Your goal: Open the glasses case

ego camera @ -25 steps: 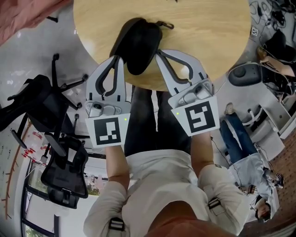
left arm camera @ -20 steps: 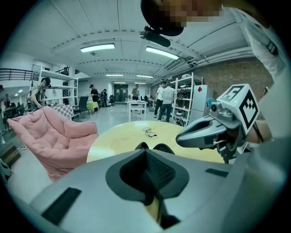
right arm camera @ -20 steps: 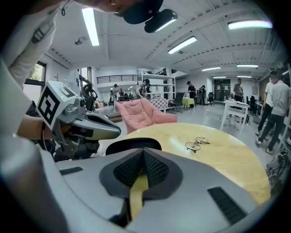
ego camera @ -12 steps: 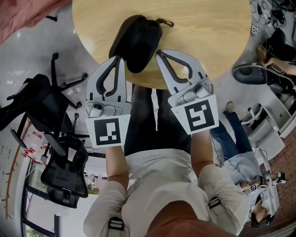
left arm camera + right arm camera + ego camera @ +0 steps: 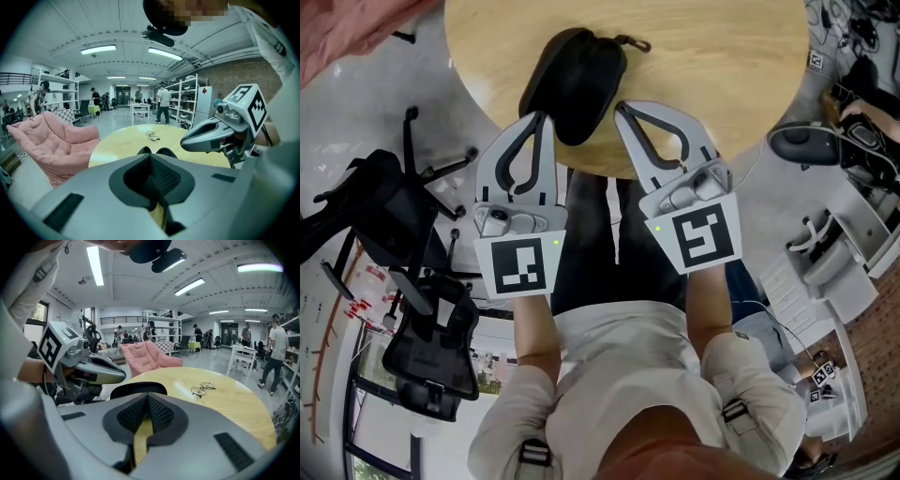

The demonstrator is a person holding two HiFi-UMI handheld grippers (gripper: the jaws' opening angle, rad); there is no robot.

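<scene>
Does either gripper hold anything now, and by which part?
Nothing is held. Left gripper and right gripper are shut, empty; the glasses case lies ungripped on the table.

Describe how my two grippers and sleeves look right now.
Both the left gripper and right gripper are pale grey plastic with looped, tapering, black-lined jaws. Each carries a white cube with black square markers and a small green light. The shirt has short off-white sleeves.

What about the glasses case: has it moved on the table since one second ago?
No. The glasses case keeps its place against the near edge of the table; the small shift in the picture is shared by both.
</scene>
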